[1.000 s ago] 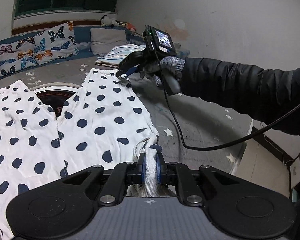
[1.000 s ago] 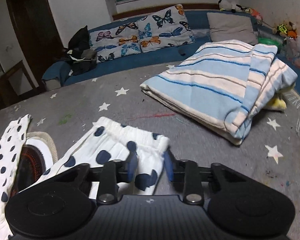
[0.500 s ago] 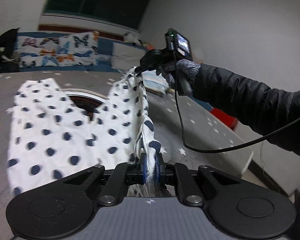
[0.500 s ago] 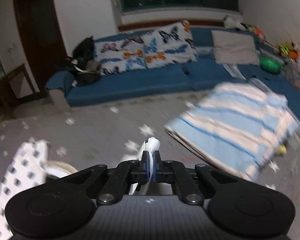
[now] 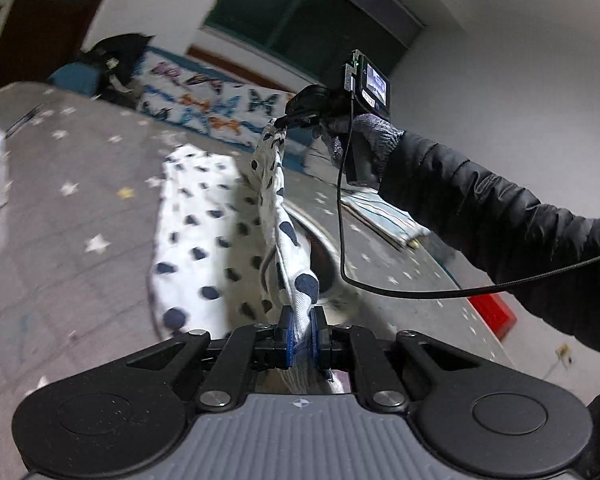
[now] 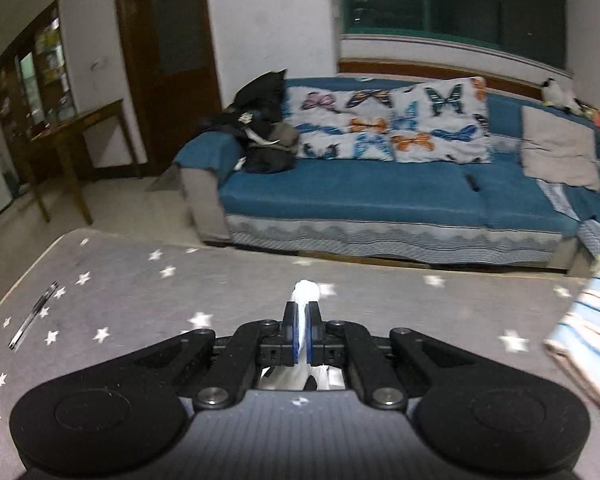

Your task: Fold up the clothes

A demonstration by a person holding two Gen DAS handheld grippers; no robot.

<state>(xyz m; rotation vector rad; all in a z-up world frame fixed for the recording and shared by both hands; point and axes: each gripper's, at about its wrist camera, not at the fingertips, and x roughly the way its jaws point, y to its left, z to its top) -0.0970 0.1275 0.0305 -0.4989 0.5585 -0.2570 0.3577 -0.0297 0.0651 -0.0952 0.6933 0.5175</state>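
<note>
The white trousers with dark polka dots (image 5: 204,236) lie partly on the grey star-patterned surface (image 5: 80,184). One leg is lifted into a taut ridge. My left gripper (image 5: 302,320) is shut on its near end. My right gripper (image 5: 278,122) is shut on its far end, held high. In the right wrist view, my right gripper (image 6: 302,314) pinches a white tuft of the trousers (image 6: 307,291) above the grey surface (image 6: 140,292).
A folded blue-striped cloth (image 6: 592,332) lies at the right, also in the left wrist view (image 5: 384,216). A blue sofa (image 6: 380,192) with butterfly pillows (image 6: 388,124) stands beyond the surface. A pen (image 6: 32,316) lies at far left. A red object (image 5: 492,312) sits beside the edge.
Both grippers have lifted the trouser leg higher and swung it leftward over the other leg. The right gripper closed on the cloth a second ago and now looks toward the sofa.
</note>
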